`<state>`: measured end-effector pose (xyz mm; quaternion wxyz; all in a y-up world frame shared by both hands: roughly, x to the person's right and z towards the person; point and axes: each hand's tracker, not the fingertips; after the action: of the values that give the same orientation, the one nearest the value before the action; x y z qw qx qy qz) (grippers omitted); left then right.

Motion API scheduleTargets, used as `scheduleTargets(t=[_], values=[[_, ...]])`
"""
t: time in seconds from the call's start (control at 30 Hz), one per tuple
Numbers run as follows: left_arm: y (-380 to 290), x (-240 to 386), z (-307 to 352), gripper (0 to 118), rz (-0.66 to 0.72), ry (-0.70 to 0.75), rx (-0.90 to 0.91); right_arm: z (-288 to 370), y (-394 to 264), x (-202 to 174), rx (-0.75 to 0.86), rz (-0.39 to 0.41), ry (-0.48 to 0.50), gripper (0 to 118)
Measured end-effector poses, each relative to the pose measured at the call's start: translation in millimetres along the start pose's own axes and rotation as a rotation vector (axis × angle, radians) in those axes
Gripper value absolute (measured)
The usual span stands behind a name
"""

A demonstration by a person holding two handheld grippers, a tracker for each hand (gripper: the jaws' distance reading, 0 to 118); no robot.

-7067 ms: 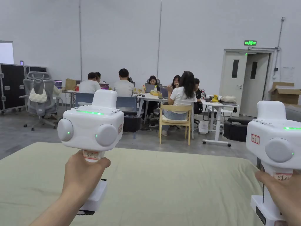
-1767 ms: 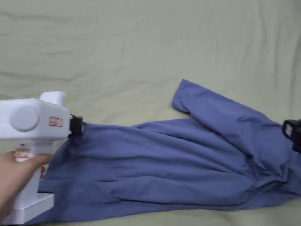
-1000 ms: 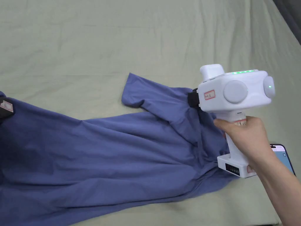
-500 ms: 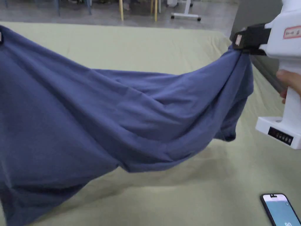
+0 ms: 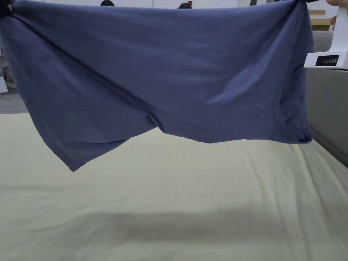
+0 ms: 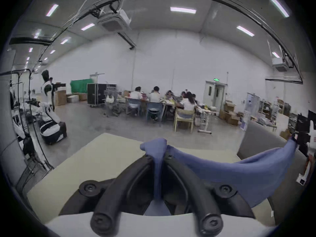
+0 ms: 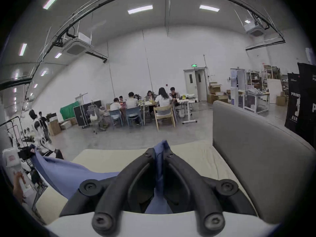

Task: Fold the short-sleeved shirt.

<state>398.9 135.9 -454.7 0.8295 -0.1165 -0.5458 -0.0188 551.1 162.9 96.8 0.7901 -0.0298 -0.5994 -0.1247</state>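
The blue short-sleeved shirt (image 5: 163, 74) hangs in the air, stretched wide across the top of the head view, its lower edge clear of the pale green bed sheet (image 5: 176, 204). My left gripper (image 6: 158, 157) is shut on a bunched fold of the shirt (image 6: 239, 177), which runs off to the right toward the other gripper. My right gripper (image 7: 159, 152) is shut on the opposite edge of the shirt (image 7: 65, 172), which stretches away to the left. In the head view, the white base of the right gripper's handle (image 5: 328, 57) shows at the upper right.
A grey padded panel (image 5: 328, 112) stands along the bed's right side. Beyond the bed lies a grey floor where several people sit at tables (image 7: 147, 104). Boxes and shelves (image 7: 253, 93) line the far right.
Both grippers have lifted the shirt off the bed and pulled it taut at head height. The head camera has tilted up; the phone at the lower right has left the picture.
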Motion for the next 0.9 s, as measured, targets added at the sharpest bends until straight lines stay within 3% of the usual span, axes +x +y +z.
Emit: scheduleTargets(t=[0.17, 0.27, 0.37, 0.53, 0.73, 0.9], values=[[-88, -7, -65, 4, -0.018, 0.011, -0.111, -75, -75, 1, -0.119, 0.021, -0.033, 9], [-171, -13, -99, 4, 0.004, -0.022, -0.256, -103, -158, 5, -0.236, 0.041, -0.037, 9], [-266, -19, -127, 4, 0.046, -0.04, -0.436, -134, -258, 22, -0.367, 0.013, -0.048, 9], [-374, -33, -133, 4, 0.104, -0.034, -0.633, -152, -392, 46, -0.575, -0.002, -0.071, 9], [-399, -49, -98, 4, 0.089, -0.03, -0.653, -122, -430, 65, -0.584, -0.012, -0.049, 9], [-401, -56, -32, 4, 0.084, -0.107, -0.611, -43, -432, 72, -0.529, -0.024, 0.001, 9]])
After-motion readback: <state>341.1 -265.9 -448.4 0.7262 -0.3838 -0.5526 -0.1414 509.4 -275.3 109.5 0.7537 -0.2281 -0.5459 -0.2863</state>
